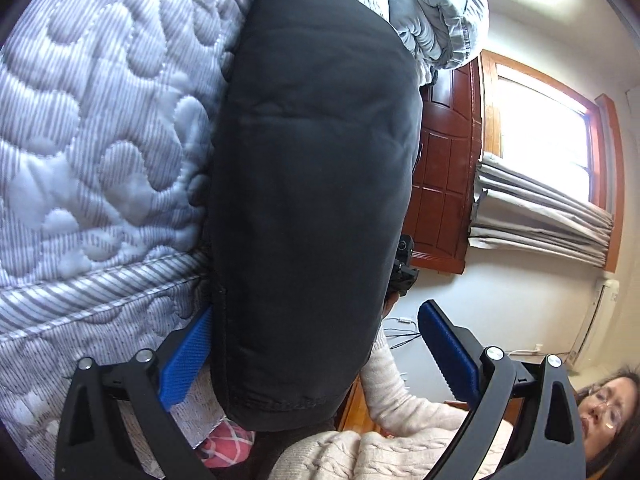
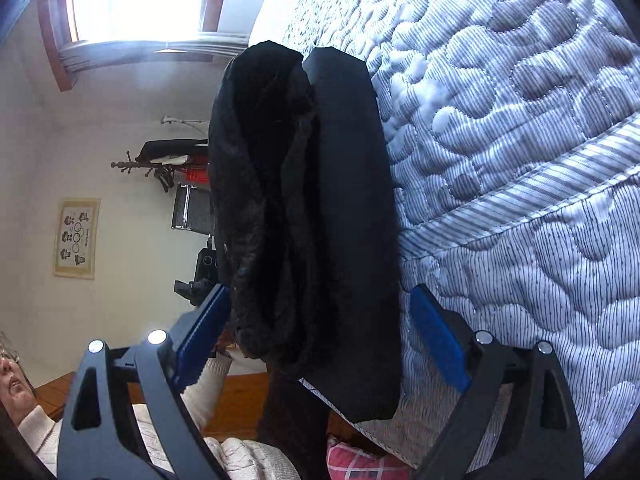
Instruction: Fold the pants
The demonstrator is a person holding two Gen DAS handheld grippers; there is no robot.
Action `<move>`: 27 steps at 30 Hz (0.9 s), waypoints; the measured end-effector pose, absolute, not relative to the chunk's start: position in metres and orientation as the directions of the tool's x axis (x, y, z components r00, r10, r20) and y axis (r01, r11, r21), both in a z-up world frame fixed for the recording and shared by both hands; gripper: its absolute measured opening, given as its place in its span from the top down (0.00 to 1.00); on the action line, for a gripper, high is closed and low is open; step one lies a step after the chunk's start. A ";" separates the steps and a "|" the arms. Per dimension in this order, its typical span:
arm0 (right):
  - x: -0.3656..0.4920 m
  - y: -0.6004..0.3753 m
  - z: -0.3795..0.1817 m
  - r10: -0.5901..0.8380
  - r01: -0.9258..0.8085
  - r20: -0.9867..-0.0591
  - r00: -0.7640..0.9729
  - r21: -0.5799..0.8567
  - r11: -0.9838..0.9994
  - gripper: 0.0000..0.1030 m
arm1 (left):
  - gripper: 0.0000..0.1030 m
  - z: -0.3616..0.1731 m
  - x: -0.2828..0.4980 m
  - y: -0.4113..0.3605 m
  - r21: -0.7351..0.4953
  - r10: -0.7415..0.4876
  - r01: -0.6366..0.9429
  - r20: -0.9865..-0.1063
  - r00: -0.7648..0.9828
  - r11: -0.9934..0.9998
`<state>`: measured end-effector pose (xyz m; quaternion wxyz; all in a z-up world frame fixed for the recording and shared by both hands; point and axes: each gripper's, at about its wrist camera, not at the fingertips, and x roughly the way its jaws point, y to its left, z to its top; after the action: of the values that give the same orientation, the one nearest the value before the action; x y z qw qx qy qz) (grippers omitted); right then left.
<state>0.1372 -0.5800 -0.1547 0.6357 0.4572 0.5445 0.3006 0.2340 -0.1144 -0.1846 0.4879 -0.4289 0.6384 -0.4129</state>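
Pants: black pants (image 1: 316, 208), folded into a thick bundle, lying on the bed at its edge; one end overhangs the mattress side. In the right wrist view (image 2: 304, 216) the bundle shows stacked layers, a fuzzy inner lining exposed on the layer away from the mattress and a smooth outer layer against it.

Bed: mattress (image 1: 100, 128) with a grey-and-white quilted cover and a striped band along its edge; the same cover fills the right wrist view (image 2: 520, 140) beside the pants.

Left tongs: left tongs (image 1: 316, 360) spread wide, blue pads on either side of the overhanging end of the bundle; one pad sits against or just beside the fabric, the other is clear of it. Nothing is clamped.

Right tongs: right tongs (image 2: 320, 336) also spread wide, straddling the other end of the bundle; one pad is close to the fuzzy layer, the other apart, next to the mattress side. Nothing is clamped.

Bedding: pale blue folded blanket (image 1: 440, 12) on the bed beyond the pants.

Person: woman with glasses (image 1: 608, 412) in a cream cable-knit sweater.

Room: bright window (image 1: 548, 128) with wood frame, dark wooden door (image 1: 444, 168), a framed picture (image 2: 77, 238) on the wall.
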 end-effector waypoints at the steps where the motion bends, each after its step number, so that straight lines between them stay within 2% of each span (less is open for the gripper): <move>1: 0.138 -0.580 -0.155 0.880 0.115 -0.417 0.226 0.909 0.402 0.12 | 0.04 -0.183 0.233 -0.115 -0.947 -0.949 -0.131 -0.271 -0.159 0.292; 10: 0.141 -0.574 -0.153 0.885 0.100 -0.417 0.208 0.909 0.405 0.11 | 0.04 -0.189 0.242 -0.126 -0.931 -0.930 -0.144 -0.303 -0.210 0.336; 14: 0.143 -0.570 -0.151 0.883 0.094 -0.426 0.197 0.905 0.416 0.10 | 0.04 -0.172 0.238 -0.138 -0.975 -0.962 -0.139 -0.137 -0.235 0.172; 15: 0.143 -0.569 -0.151 0.884 0.095 -0.424 0.196 0.906 0.413 0.10 | 0.04 -0.175 0.238 -0.139 -0.969 -0.959 -0.149 -0.158 -0.235 0.196; 18: 0.145 -0.568 -0.153 0.887 0.099 -0.422 0.189 0.907 0.410 0.10 | 0.04 -0.190 0.242 -0.146 -0.897 -0.896 -0.160 -0.367 -0.249 0.412; 21: 0.146 -0.567 -0.152 0.887 0.095 -0.427 0.179 0.904 0.416 0.10 | 0.04 -0.189 0.245 -0.158 -0.896 -0.888 -0.145 -0.371 -0.272 0.419; 24: 0.148 -0.565 -0.152 0.889 0.099 -0.423 0.175 0.906 0.412 0.10 | 0.04 -0.182 0.244 -0.171 -0.922 -0.908 -0.141 -0.312 -0.281 0.361; 27: 0.150 -0.564 -0.153 0.891 0.094 -0.421 0.169 0.907 0.411 0.10 | 0.04 -0.191 0.248 -0.178 -0.901 -0.896 -0.171 -0.342 -0.284 0.398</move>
<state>0.1502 -0.5641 -0.1531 0.6254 0.4397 0.5604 0.3185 0.2485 -0.1776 -0.1915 0.4604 -0.3820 0.6979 -0.3938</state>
